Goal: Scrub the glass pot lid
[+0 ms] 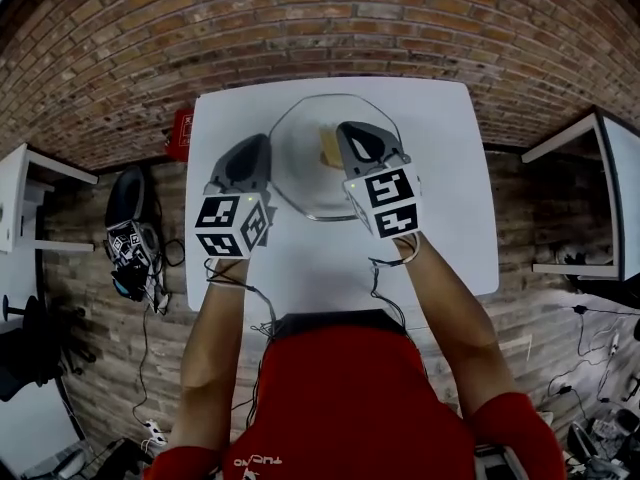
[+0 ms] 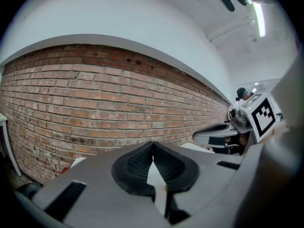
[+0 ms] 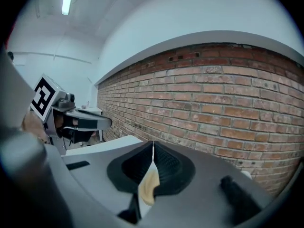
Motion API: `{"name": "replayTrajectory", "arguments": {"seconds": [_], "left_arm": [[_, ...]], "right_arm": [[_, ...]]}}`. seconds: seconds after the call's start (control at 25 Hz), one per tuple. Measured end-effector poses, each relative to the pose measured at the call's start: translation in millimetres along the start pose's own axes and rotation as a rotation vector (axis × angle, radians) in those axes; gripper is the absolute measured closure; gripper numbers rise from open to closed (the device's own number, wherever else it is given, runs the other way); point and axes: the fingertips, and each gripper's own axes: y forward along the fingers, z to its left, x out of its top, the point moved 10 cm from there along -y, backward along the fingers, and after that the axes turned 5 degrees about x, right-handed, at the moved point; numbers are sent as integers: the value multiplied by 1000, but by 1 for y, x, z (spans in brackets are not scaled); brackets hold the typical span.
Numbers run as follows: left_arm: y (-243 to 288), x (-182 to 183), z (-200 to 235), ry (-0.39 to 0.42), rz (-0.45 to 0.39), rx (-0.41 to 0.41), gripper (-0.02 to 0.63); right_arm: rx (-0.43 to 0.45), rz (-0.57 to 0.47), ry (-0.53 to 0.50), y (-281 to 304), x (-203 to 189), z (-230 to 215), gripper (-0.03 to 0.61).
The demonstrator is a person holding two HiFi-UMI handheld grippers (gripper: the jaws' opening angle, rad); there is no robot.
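The round glass pot lid [image 1: 305, 163] lies at the far middle of the white table [image 1: 450, 178]. A yellow sponge [image 1: 329, 146] shows at the lid's middle. In the head view my left gripper [image 1: 258, 146] hovers over the lid's left rim, and my right gripper [image 1: 349, 132] over its right half, just right of the sponge. In the left gripper view the left gripper [image 2: 153, 144] has its jaws shut with nothing between them. In the right gripper view the right gripper [image 3: 152, 144] is also shut and empty. The sponge [image 3: 148, 186] shows beyond the gap below the tips.
A brick wall [image 1: 330, 28] runs close behind the table's far edge. A red object [image 1: 180, 133] sits by the table's far left corner. Dark gear [image 1: 130, 238] lies on the floor to the left. Other white tables [image 1: 20, 198] [image 1: 615, 188] stand at both sides.
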Motion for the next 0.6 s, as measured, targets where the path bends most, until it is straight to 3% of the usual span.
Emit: {"name": "replayTrajectory", "arguments": {"seconds": [0.4,0.48,0.52,0.6], "left_arm": [[41,-30,36,-39,154,-4,590],[48,-38,41,-64,192,-26,499],[52,-42,44,-78,212,-35,485],[58,-50,50,-97,251,-43,474]], "right_arm": [[-41,182,84,42,-37,-11,545],[-27,224,103,51,-42,-13,522],[-19,248,114,56,-45,-14,468],[-14,292,130,65,-51,-16,451]]}}
